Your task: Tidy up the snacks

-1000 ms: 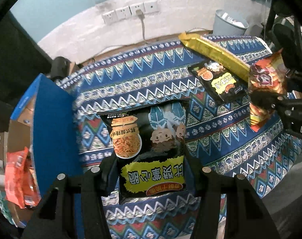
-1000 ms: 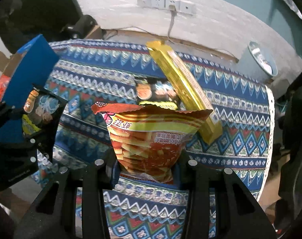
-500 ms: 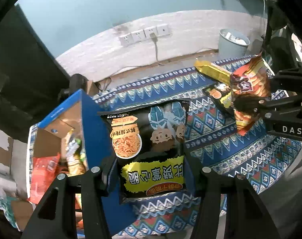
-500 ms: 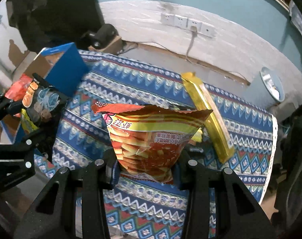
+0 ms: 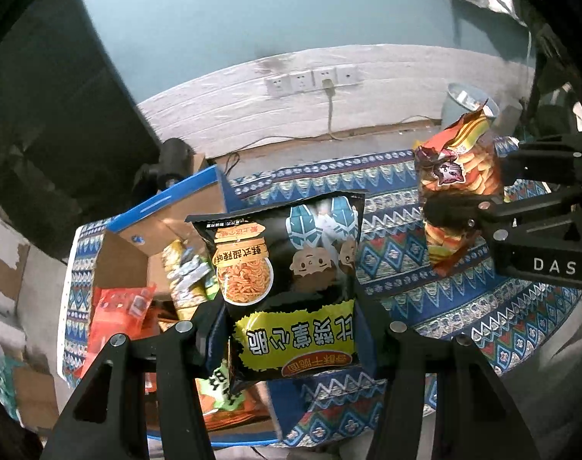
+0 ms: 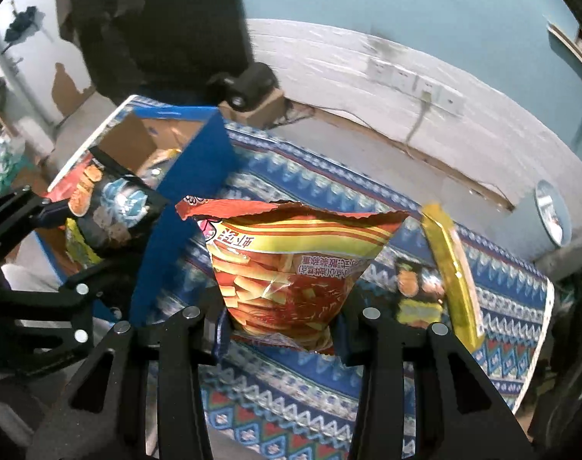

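the left gripper [image 5: 291, 329] clamps the black noodle-snack bag [image 5: 287, 280] above the blue cardboard box [image 5: 168, 207]; the right gripper [image 6: 281, 318] clamps the red chip bag [image 6: 287, 264] above the patterned tablecloth [image 6: 291, 402]. risk: an early release drops a bag onto the box wall

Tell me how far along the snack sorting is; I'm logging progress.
Done: several packets already lie in the blue cardboard box. In hand: left gripper holds a black noodle-snack bag, right gripper an orange chip bag. Left: a gold packet and a black packet on the cloth.
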Tool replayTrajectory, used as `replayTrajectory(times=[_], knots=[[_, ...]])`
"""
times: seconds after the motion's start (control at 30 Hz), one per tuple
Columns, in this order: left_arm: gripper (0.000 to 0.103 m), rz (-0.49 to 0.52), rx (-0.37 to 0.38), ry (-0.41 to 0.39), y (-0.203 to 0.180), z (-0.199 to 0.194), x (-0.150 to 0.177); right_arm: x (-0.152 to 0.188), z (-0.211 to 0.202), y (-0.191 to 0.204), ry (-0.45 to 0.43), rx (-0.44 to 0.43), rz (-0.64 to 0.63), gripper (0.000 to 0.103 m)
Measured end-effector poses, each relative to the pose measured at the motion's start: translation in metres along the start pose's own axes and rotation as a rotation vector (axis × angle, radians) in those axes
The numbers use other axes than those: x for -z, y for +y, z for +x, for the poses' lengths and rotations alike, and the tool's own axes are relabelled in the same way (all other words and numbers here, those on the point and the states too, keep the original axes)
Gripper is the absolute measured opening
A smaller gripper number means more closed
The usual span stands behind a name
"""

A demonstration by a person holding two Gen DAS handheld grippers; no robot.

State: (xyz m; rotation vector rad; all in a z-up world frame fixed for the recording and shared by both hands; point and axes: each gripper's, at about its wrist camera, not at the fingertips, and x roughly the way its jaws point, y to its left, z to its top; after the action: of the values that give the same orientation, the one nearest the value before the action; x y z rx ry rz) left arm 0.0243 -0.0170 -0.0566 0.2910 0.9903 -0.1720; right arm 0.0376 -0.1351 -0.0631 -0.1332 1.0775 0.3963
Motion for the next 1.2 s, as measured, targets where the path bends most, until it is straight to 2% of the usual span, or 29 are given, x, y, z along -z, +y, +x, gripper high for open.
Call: replayTrajectory(times=[0.63,1.2], knots=[[0.056,-0.180,-0.063,0.020,0.097,0.008,0.027,-0.060,0.026,0.095,-0.025,-0.108,-0.126,0.041],[0.056,-0.322,-0.126,0.073,0.164,0.030,0.053,-0.083,0.079,0.160,0.045,-0.164,-0.198,0.041]])
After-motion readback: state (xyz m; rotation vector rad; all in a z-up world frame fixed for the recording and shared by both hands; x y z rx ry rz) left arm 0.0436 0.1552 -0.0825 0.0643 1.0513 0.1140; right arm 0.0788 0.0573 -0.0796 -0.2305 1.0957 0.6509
